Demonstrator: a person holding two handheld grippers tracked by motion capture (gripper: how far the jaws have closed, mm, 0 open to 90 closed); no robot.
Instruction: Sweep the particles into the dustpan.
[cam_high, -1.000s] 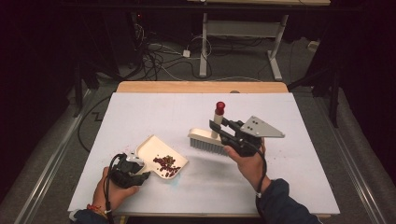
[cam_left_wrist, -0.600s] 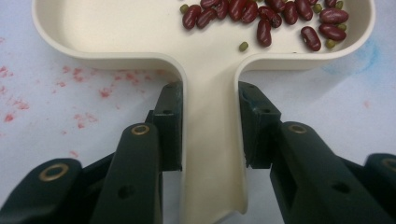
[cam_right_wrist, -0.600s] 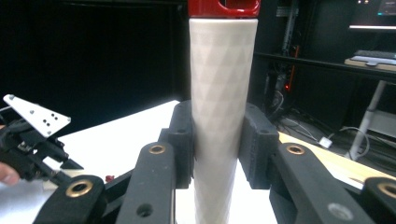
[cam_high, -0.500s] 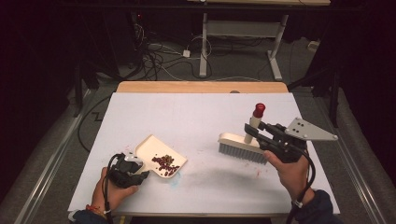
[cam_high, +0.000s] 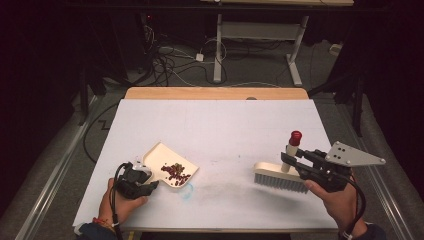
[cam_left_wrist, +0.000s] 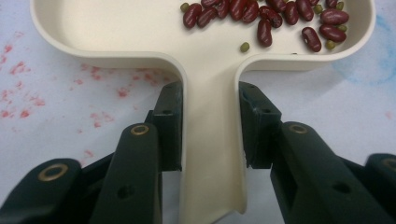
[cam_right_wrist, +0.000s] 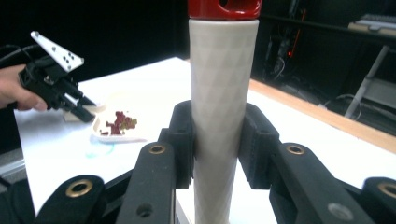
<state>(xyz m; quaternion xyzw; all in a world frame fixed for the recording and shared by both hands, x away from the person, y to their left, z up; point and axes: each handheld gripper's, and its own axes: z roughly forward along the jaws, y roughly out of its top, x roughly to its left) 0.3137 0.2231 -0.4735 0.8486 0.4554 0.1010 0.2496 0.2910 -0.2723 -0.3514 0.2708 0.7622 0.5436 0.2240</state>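
A cream dustpan lies near the table's front left with red beans heaped in it. My left gripper is shut on the dustpan handle, its jaws pressed against both sides; beans and a few small green ones show in the pan. At the front right a brush with a cream handle and red cap stands bristles-down on the white table. My right gripper is shut on the brush handle, which stands upright between its jaws.
A faint blue smear marks the table beside the dustpan, and red stains speckle the surface near the handle. Beyond the far wooden edge are cables and a desk frame on the floor.
My right gripper has carried the brush from beside the dustpan rightwards and towards the front right of the table. The left gripper and dustpan have stayed put.
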